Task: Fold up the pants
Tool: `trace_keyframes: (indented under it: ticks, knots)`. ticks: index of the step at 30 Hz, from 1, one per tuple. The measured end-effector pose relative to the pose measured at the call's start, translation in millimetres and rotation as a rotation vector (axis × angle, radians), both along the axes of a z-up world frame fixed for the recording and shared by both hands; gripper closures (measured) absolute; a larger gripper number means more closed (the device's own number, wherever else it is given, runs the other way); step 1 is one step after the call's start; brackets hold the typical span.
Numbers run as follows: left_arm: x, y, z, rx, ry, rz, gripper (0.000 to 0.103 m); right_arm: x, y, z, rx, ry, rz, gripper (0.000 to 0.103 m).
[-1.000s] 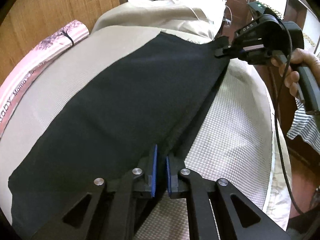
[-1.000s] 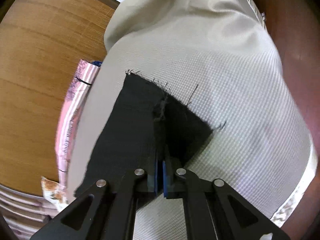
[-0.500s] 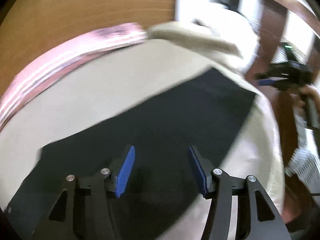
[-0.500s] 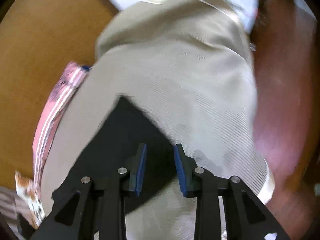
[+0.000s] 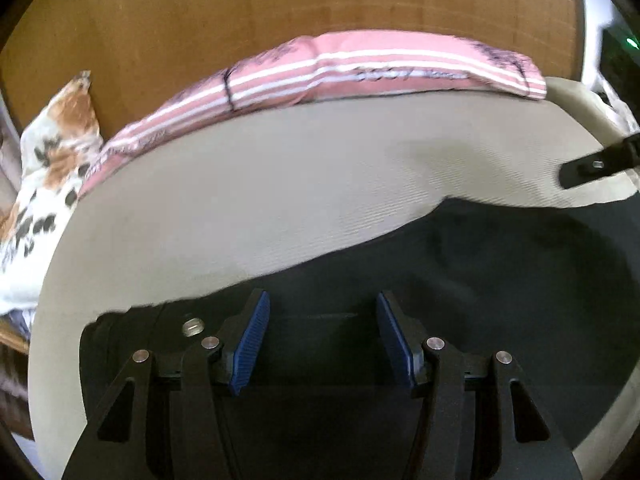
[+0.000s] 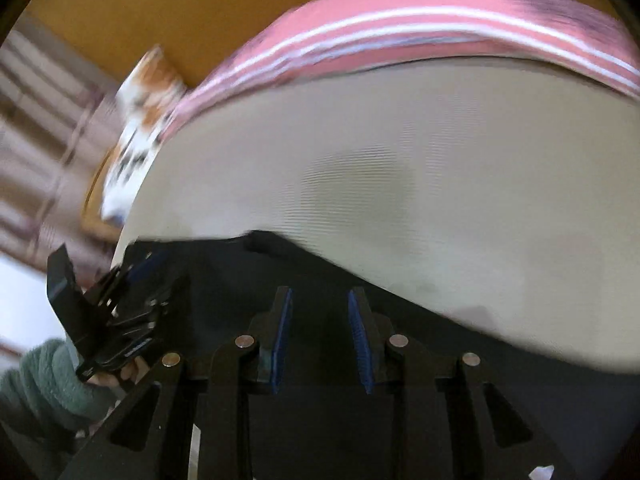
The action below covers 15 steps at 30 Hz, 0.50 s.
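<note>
The black pants lie flat on a beige bed cover, with a metal waist button at the left end. My left gripper is open and empty just above the waist part. My right gripper is open and empty over the pants near their other end. A finger of the right gripper shows at the right edge of the left wrist view. The left gripper shows at the left of the right wrist view, held by a hand in a green sleeve.
A pink striped rolled mat lies along the far edge of the bed against a wooden wall. A floral pillow lies at the left end. The beige cover spreads beyond the pants.
Both grippers were shut on the pants' edge a second ago. They have opened, let go, and swung round to face the pink mat and wooden wall. The pants now lie flat.
</note>
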State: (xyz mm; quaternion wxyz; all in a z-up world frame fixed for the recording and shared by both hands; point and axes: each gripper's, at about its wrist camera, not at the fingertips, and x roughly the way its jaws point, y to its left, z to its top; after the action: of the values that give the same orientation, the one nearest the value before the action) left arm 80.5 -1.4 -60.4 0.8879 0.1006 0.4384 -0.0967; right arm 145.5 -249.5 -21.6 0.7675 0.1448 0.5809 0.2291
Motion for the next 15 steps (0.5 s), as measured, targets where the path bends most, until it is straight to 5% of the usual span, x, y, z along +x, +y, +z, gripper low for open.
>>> trace_keyframes:
  ticks: [8,10,15]
  knots:
    - [-5.7,26.5,-6.6,-0.072,0.010,-0.041,0.043,47.5,86.9,-37.7,-0.011,0.100,0.240,0.075]
    - [-2.1,28.0,-7.2,-0.083,0.017,-0.052,0.043,52.6,90.2,-46.0,0.009,0.132,0.258,0.089]
    - [-0.9,34.1,-9.7,-0.120,0.033,-0.064,0.042,57.6,91.3,-42.2,-0.005,0.066,0.253,0.096]
